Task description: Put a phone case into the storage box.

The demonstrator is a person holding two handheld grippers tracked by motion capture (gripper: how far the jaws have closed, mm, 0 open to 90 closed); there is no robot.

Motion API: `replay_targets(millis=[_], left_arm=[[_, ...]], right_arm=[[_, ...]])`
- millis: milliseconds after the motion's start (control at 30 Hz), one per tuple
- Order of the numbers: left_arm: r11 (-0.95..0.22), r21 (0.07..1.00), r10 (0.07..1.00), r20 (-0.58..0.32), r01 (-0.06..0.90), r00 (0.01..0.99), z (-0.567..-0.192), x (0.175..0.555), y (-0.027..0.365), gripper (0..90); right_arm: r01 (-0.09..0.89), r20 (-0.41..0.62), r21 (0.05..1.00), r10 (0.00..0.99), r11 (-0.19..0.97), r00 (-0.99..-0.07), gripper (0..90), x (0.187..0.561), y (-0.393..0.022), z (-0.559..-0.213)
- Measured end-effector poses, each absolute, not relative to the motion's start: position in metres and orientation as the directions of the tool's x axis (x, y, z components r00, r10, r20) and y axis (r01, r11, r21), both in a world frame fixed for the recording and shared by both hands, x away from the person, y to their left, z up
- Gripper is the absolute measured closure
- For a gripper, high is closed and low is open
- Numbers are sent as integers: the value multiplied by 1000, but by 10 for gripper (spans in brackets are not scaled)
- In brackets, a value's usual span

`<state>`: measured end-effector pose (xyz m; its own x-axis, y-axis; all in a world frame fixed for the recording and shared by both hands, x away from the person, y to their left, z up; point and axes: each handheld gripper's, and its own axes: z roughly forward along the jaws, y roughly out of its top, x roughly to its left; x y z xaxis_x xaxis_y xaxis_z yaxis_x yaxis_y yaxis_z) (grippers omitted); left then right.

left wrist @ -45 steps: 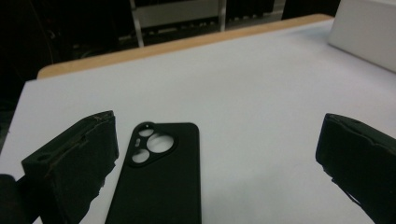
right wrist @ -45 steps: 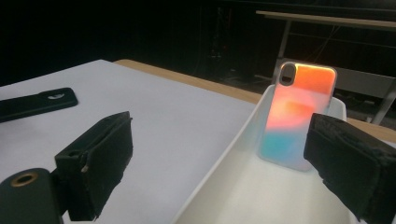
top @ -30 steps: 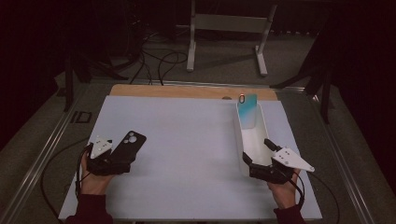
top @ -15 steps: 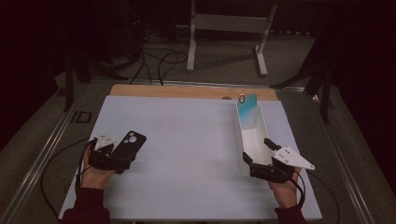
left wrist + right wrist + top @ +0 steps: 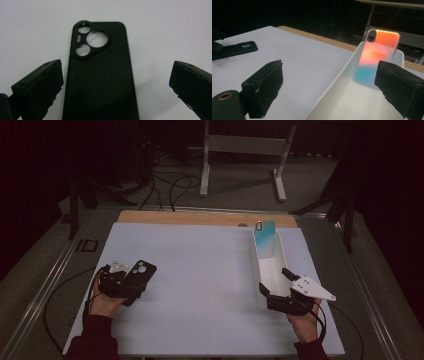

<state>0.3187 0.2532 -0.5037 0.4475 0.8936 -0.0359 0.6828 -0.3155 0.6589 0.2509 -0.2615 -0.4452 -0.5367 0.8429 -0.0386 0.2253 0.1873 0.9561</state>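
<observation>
White tabletop fills your workspace, dark room behind it. Your left gripper sits with jaws spread wide on either side of the black phone case, which lies flat at the table's left, touching neither jaw (no brand or lettering readable on it). Your right gripper is also wide open at the near end of the white tray. Its view shows the iridescent phone case leaning orange-to-teal against the far wall; from above it looks teal.

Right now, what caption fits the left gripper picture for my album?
Open left gripper hovering around a black phone case lying flat on the white table.
</observation>
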Motion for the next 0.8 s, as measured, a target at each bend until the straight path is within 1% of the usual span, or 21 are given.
replay_targets(millis=[567, 800], left_arm=[[-360, 555, 895, -23, 750, 446, -518, 330, 252, 0], [-361, 503, 910, 7, 785, 414, -524, 333, 253, 0]], right_arm=[[225, -34, 958, 847, 180, -530, 80, 251, -263, -444], [225, -32, 958, 849, 176, -528, 80, 251, -265, -444]])
